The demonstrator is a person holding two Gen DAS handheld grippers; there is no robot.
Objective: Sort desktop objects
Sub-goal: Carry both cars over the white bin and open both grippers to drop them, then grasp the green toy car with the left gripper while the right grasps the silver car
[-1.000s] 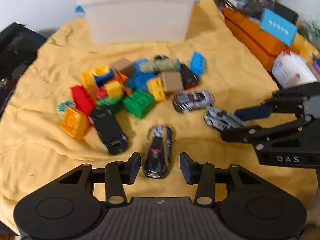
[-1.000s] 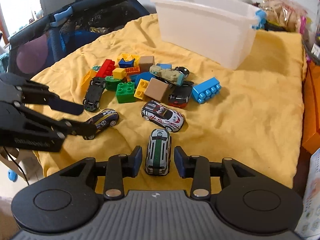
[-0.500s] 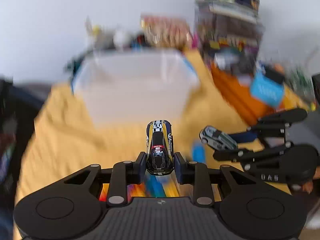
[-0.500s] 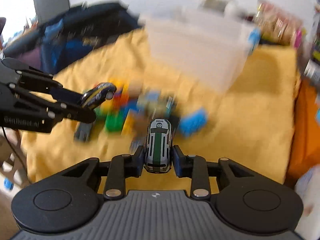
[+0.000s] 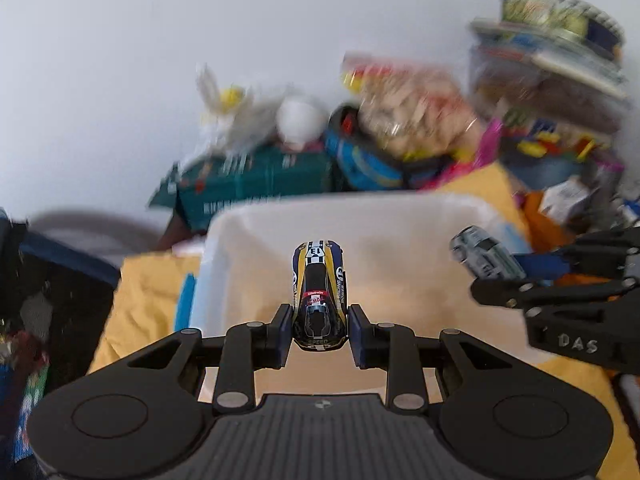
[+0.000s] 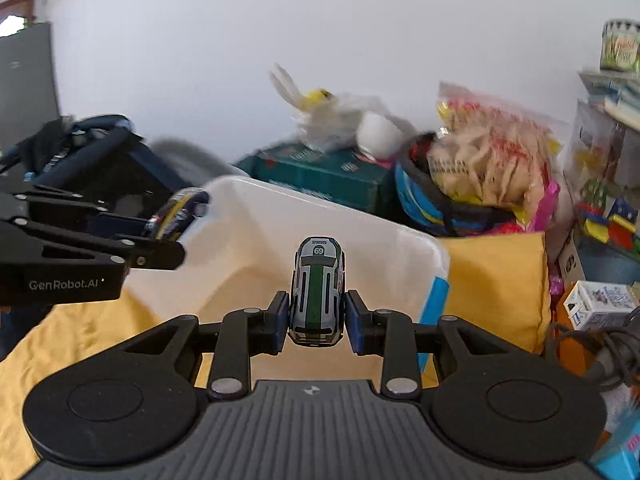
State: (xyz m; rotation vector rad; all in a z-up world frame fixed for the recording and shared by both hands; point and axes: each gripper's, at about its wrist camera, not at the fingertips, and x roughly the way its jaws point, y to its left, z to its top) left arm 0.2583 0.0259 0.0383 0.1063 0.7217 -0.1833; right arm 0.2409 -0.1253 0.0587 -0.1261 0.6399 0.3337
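Gripping a navy-and-yellow toy car (image 5: 318, 300), the left gripper (image 5: 319, 332) hangs over the white bin (image 5: 400, 216), whose floor it hides, while the right gripper (image 6: 317, 326) clamps a silver-and-green car (image 6: 318, 292) above the bin, with blurred clutter behind.

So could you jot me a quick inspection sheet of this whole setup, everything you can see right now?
Surface: yellow cloth, wrinkled, under the bin.
Job's things: white plastic bin, open top; dark blue toy car numbered 13; silver toy car with green stripe, numbered 69.
Clutter: snack bag, green box, white plastic bag, blurred.
Grippers: left gripper jaws clamp the blue car over the bin; right gripper jaws clamp the silver car at the bin.
Cables: dark cords at right edge.
Surroundings: white wall, shelves, dark bag.
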